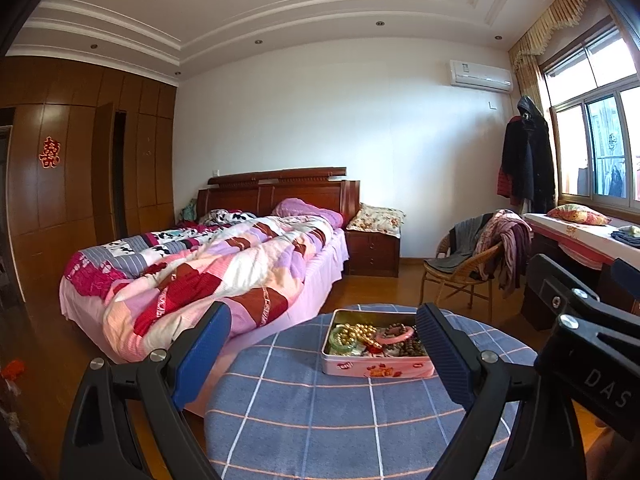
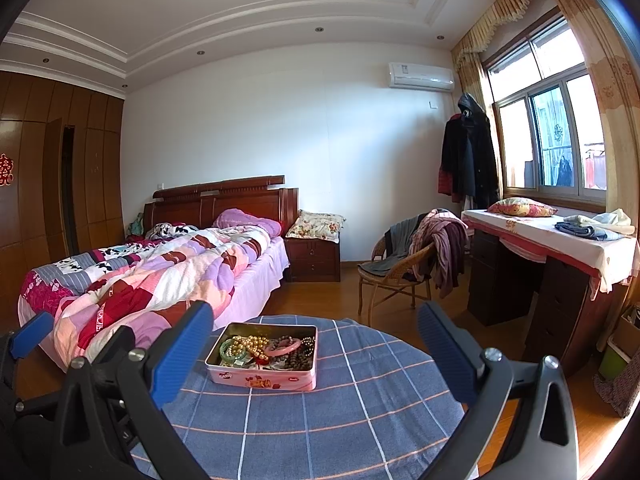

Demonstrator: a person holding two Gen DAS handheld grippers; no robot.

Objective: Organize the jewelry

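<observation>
Pink tin (image 2: pixel 267 376), lid off, sitting on blue checked cloth of round worktop (image 2: pixel 360 420), toward its far side and slightly nearer the bed-side edge. Heaped inside: gold bead strand (image 2: pixel 250 343), green bangle (image 2: pixel 234 354), pink bangle (image 2: pixel 283 347), brown wooden beads (image 2: pixel 298 358), all tangled and below or level with rim. Bare cloth on every side of tin, widest toward camera. Left claw (image 1: pixel 324 354) spread wide, holding nothing, fingers framing tin from short of it. Right claw (image 2: pixel 316 354) likewise spread wide, empty, hovering above near half of worktop. Bed (image 2: pixel 152 272) close beside worktop's left edge; wicker chair (image 2: pixel 396 276) beyond far edge; open wooden floor (image 2: pixel 328 296) between.
</observation>
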